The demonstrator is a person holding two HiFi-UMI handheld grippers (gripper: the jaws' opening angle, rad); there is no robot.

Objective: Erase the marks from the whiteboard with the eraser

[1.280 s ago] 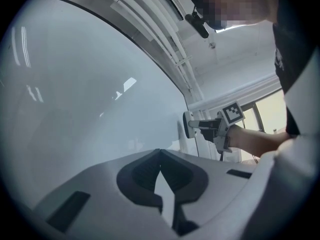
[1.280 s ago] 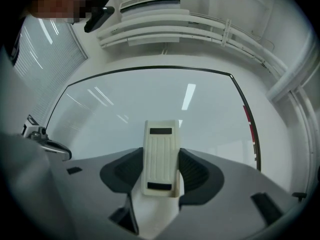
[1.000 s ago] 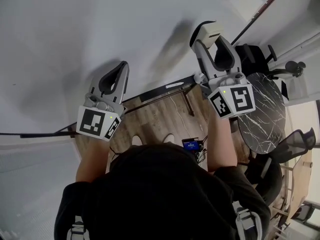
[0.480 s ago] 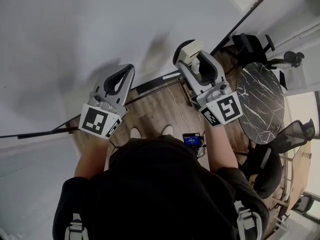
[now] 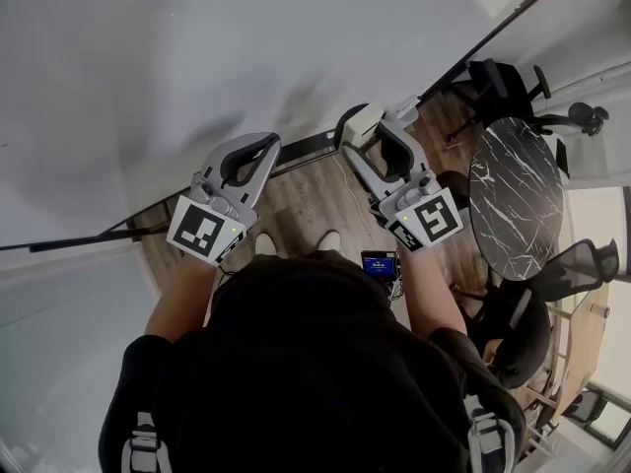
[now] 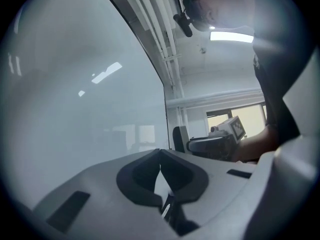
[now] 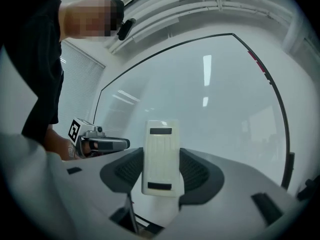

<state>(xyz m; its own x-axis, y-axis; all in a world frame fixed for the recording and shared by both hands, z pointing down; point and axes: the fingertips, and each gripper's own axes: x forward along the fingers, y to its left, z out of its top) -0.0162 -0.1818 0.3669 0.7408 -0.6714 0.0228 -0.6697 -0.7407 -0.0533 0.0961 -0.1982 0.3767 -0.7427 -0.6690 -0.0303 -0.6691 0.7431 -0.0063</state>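
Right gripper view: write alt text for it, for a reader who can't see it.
The right gripper is clamped on a cream eraser, held upright between its jaws in front of a whiteboard with no marks visible. The left gripper and the person's dark sleeve show at the left.

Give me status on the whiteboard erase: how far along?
Looks done: no marks show on the whiteboard in any view. In hand: right gripper jaws clamp the eraser; left gripper shut, empty. Left: nothing visible, though some board lies out of frame.
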